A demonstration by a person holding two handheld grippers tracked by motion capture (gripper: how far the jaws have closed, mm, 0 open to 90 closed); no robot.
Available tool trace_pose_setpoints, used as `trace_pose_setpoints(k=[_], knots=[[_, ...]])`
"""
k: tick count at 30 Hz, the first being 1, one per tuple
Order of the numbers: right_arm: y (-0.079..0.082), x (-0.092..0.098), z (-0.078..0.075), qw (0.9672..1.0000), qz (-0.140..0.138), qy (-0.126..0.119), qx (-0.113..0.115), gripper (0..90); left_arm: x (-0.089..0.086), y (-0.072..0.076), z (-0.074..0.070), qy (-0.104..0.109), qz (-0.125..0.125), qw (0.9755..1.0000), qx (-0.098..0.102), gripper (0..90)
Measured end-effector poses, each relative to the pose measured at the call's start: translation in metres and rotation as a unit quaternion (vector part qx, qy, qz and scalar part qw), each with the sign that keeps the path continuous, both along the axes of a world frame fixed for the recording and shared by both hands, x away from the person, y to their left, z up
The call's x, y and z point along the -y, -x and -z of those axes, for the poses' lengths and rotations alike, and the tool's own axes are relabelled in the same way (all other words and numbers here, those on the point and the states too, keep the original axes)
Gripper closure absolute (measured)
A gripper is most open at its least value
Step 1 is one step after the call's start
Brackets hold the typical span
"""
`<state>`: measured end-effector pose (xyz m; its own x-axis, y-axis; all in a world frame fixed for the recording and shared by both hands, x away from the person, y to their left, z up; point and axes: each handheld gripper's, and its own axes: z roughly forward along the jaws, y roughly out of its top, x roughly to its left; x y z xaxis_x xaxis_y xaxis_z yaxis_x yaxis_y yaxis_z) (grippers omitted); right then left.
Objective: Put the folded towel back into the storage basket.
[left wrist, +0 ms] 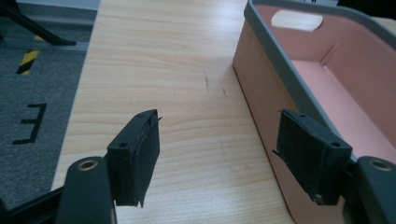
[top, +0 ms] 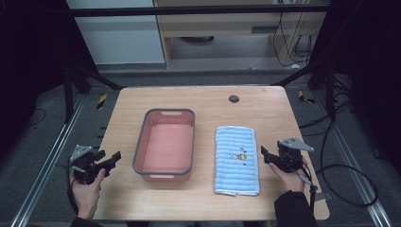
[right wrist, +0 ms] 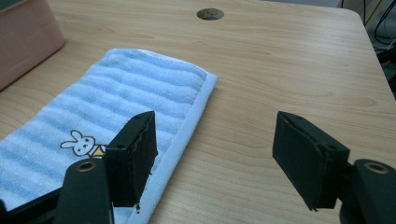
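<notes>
Both the left gripper (top: 109, 159) and right gripper (top: 265, 155) stood released and empty, the folded blue towel (top: 236, 160) lying between right gripper and pink tub (top: 164, 168); a shallow pinch might lift one layer.

1. From my remote seat, the table (top: 198, 99) is evenly lit from above; everything around the table falls into near-black.
2. Shadows on the table are soft and faint, with no harsh glare.
3. The high view is soft and slightly grainy.
4. Both gripper views are sharper; the near jaws look slightly soft.
</notes>
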<state>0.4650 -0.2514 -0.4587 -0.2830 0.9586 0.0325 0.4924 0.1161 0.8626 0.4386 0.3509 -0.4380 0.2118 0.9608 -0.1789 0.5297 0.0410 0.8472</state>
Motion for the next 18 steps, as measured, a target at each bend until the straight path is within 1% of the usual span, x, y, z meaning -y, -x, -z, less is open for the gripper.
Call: trace_pose_setpoints(k=[1, 3, 4, 5, 6, 7, 8, 9, 13, 14, 15, 18], knots=[[0.000, 0.001, 0.000, 1.0000, -0.001, 0.004, 0.002, 29.9, -0.001, 0.002, -0.003, 0.005, -0.002, 1.0000, 0.009, 30.2], [0.001, 0.002, -0.001, 1.0000, 0.003, 0.006, 0.003, 30.5, -0.001, 0.003, -0.004, 0.006, -0.002, 0.9999, 0.011, 31.1], [0.001, 0.003, -0.003, 0.9999, 0.006, 0.007, 0.007, 31.7, 0.000, 0.003, -0.006, 0.007, -0.002, 0.9999, 0.015, 31.4], [0.001, 0.004, -0.003, 0.9999, 0.007, 0.002, 0.007, 32.2, 0.000, 0.004, -0.008, 0.004, -0.001, 0.9998, 0.020, 31.5], [0.001, 0.004, -0.003, 0.9999, 0.007, 0.002, 0.007, 32.2, 0.001, 0.005, -0.010, 0.005, 0.000, 0.9997, 0.024, 31.5], [0.002, 0.005, -0.005, 0.9999, 0.009, -0.005, 0.009, 33.9, 0.001, 0.006, -0.012, 0.006, 0.002, 0.9996, 0.029, 31.6], [0.002, 0.006, -0.006, 0.9999, 0.010, -0.006, 0.010, 34.4, 0.002, 0.008, -0.014, 0.006, 0.002, 0.9994, 0.035, 31.8], [0.003, 0.005, -0.007, 0.9998, 0.010, -0.010, 0.010, 35.3, 0.003, 0.009, -0.016, 0.005, 0.004, 0.9993, 0.038, 31.8], [0.003, 0.004, -0.010, 0.9998, 0.005, -0.010, 0.016, 37.7, 0.009, 0.013, -0.023, -0.004, 0.006, 0.9987, 0.051, 32.6], [0.004, 0.003, -0.011, 0.9998, 0.003, -0.011, 0.017, 38.2, 0.013, 0.015, -0.026, -0.006, 0.008, 0.9983, 0.058, 33.0], [0.004, 0.002, -0.012, 0.9998, 0.002, -0.011, 0.018, 38.7, 0.013, 0.015, -0.026, -0.006, 0.008, 0.9983, 0.058, 33.4], [0.004, 0.001, -0.014, 0.9997, -0.002, -0.016, 0.020, 39.6, 0.018, 0.017, -0.030, -0.014, 0.014, 0.9977, 0.065, 33.4]])
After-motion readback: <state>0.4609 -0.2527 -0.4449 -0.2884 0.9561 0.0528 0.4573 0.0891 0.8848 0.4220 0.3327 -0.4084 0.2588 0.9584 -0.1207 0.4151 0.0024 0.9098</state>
